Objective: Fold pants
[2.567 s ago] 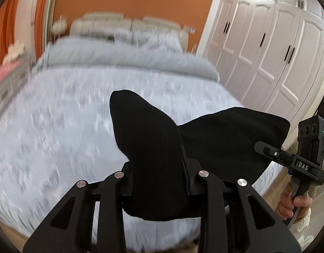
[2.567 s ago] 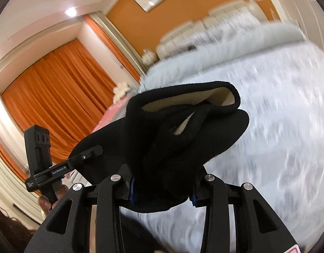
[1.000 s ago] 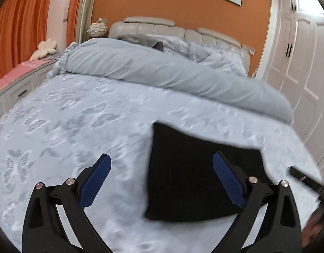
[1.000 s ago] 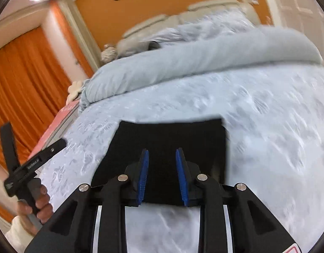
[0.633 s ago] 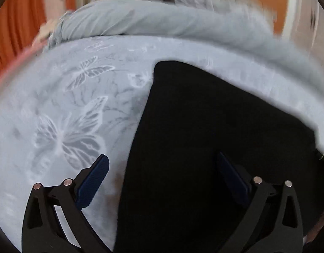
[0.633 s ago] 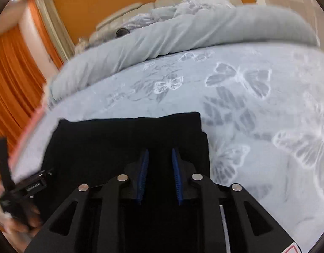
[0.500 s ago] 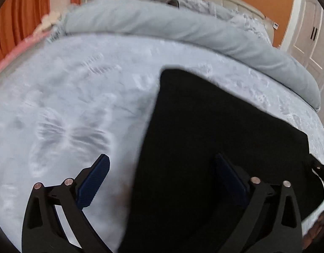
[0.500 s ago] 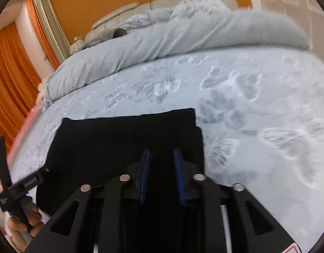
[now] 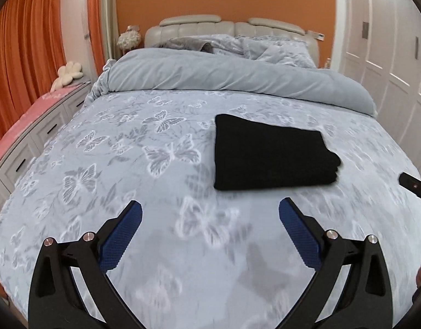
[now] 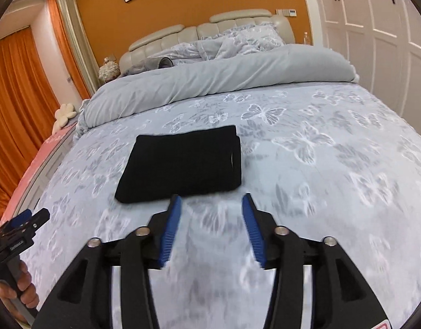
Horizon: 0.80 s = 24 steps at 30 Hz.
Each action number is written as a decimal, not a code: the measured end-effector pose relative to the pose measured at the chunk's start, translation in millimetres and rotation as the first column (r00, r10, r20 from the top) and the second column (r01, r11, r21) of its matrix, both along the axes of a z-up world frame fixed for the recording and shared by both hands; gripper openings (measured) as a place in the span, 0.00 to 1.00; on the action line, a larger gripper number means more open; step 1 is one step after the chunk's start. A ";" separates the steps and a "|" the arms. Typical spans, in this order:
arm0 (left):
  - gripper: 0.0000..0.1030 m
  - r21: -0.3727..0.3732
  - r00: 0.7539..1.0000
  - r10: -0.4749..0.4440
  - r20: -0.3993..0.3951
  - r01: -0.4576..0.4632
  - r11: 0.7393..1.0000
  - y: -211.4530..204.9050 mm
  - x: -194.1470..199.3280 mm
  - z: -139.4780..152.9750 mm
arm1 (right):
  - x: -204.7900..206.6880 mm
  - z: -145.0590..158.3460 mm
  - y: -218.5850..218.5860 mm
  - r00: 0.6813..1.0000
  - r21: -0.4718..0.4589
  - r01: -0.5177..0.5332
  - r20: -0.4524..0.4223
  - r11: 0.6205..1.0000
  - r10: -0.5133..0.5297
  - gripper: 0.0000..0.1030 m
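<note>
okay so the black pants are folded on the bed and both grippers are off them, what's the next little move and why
Probably just draw both grippers back and stop. The black folded pants lie as a flat, squared stack on the pale blue butterfly-print bedspread. The left gripper stands wide open and empty; the right gripper has just been opening, with nothing between its pads. Nothing looks left to fold.

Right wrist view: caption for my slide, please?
Folded black pants lie on the butterfly bedspread; right gripper open, empty.

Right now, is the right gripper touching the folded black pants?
Apart. In the right wrist view the right gripper hangs open and empty, its jaws having just been opening. Bare bedspread shows between its fingertips, and the pants lie flat just beyond them.
</note>
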<state>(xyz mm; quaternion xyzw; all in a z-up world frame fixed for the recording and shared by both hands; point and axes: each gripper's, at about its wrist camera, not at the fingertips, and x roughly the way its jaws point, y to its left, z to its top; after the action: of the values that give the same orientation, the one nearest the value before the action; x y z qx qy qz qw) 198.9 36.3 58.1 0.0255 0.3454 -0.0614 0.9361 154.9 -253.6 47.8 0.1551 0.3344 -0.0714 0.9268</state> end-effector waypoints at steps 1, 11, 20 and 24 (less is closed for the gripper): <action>0.95 0.003 1.000 -0.007 -0.002 0.007 1.000 -0.1 -18.4 -0.9 | -16.1 -1.4 7.9 1.000 -0.011 0.002 0.005 1.000 -0.002 0.51; 0.95 0.013 1.000 -0.010 -0.008 0.010 1.000 -14.4 -77.1 -66.8 | -87.0 -60.0 57.8 0.998 -0.150 -0.028 -0.055 0.988 0.020 0.58; 0.95 0.055 0.996 0.057 -0.066 -0.053 0.997 -15.1 -65.4 -112.6 | -78.0 -88.4 58.0 0.995 -0.173 -0.026 -0.099 0.985 0.009 0.62; 0.95 0.110 0.998 0.052 -0.025 -0.049 0.993 -22.0 -71.8 -112.3 | -77.2 -91.8 64.0 0.994 -0.186 -0.043 -0.109 0.982 0.023 0.62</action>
<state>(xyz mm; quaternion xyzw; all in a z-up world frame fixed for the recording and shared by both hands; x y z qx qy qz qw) 127.1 14.3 -54.2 0.0670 0.3616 -0.0190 0.9297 77.7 -189.6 -44.0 0.0571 0.3775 -0.0953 0.9193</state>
